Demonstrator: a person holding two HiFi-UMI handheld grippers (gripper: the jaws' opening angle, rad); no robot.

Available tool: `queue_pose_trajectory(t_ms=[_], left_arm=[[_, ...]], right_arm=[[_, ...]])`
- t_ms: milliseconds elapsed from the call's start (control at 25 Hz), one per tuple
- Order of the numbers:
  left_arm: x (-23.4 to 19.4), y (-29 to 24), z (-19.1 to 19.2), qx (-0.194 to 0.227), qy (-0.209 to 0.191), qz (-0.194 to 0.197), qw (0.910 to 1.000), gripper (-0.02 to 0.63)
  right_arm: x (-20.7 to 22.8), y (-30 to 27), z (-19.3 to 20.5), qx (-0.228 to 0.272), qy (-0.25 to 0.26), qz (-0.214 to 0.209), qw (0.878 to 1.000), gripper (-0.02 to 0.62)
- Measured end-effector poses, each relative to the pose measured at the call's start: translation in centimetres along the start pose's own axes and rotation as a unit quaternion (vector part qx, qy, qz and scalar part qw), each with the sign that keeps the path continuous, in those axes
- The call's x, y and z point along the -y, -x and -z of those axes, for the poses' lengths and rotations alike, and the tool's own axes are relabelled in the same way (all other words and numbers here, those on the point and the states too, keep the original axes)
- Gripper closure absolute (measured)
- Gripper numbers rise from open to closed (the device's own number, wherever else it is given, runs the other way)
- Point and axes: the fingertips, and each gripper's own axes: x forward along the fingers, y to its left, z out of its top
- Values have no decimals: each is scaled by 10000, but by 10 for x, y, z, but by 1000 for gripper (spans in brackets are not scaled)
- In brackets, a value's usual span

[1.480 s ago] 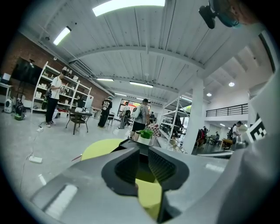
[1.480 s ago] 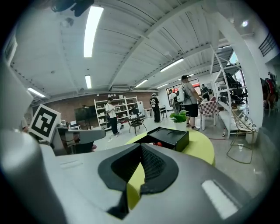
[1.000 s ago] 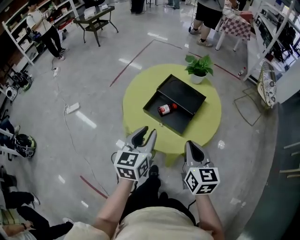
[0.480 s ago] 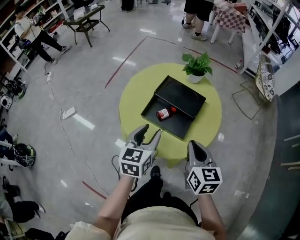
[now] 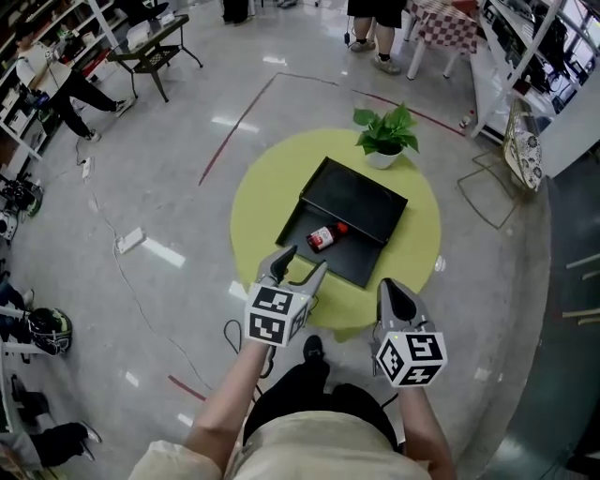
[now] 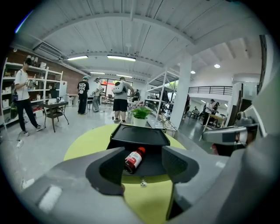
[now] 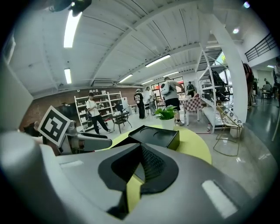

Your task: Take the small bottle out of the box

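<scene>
A small bottle (image 5: 325, 236) with a red cap and red label lies on its side in the open black box (image 5: 361, 202) on the round yellow-green table (image 5: 267, 183). My left gripper (image 5: 300, 264) hovers over the table's near edge, just short of the box. Its jaws have just been opening and stand open with nothing between them. In the left gripper view the bottle (image 6: 133, 159) shows beyond the gap of the left gripper (image 6: 142, 168). My right gripper (image 5: 394, 292) hangs at the table's near right edge, shut and empty. Its tips meet in the right gripper view (image 7: 137, 165), with the box (image 7: 155, 136) ahead.
A potted plant (image 5: 384, 139) stands at the table's far edge behind the box. The box's lid (image 5: 370, 192) lies open toward the far side. People (image 5: 375, 23), a small dark table (image 5: 150, 42) and shelves (image 5: 37, 56) stand farther off. Cables (image 5: 131, 281) run over the floor on the left.
Both grippers have come closer to the table and the box. The left gripper's jaws have spread wider. The right gripper has stayed shut.
</scene>
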Motion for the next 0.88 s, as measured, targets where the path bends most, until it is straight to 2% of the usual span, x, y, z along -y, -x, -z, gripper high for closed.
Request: queue_pose_trajectory(t_ms=[160, 320, 880], left_arm=[[-5, -15, 6, -260, -9, 193, 9995, 333], [-7, -29, 16, -589, -331, 281, 9973, 318], [-14, -64, 23, -1190, -745, 464, 9890, 290]], right_arm=[[3, -6, -3, 29, -34, 104, 9999, 594], [6, -11, -7, 49, -43, 171, 9998, 594], [22, -26, -20, 50, -76, 164, 9998, 594]])
